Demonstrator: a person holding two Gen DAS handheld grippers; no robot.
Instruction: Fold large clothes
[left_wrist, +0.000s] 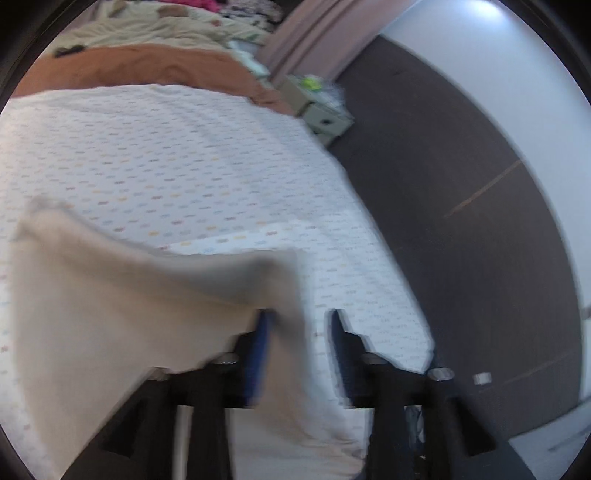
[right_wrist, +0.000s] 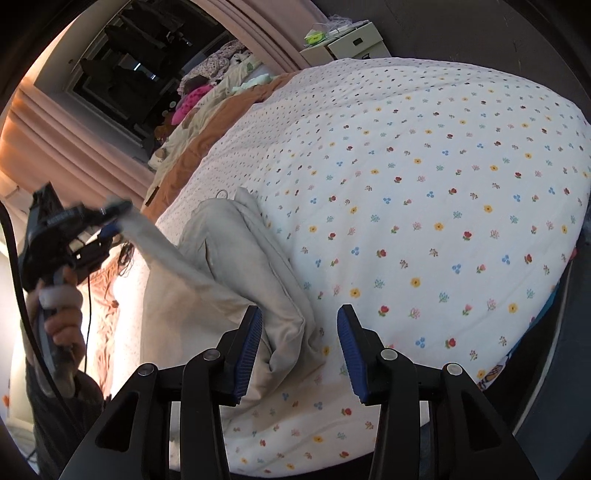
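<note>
At the far left of the right wrist view, the person's hand (right_wrist: 61, 321) raises the left gripper (right_wrist: 110, 221) with an end of the beige garment (right_wrist: 207, 266) draped from its tip. Its own view is blurred, so I cannot tell whether the pads pinch the cloth or only carry it, probably to lift it over for a fold. Ahead and left of the right gripper (right_wrist: 300, 349), the garment lies bunched on the floral bedspread (right_wrist: 424, 192). Its jaws stand apart, released, cloth beside the left pad. Rightward the spread lies bare to its rounded edge, giving room.
</note>
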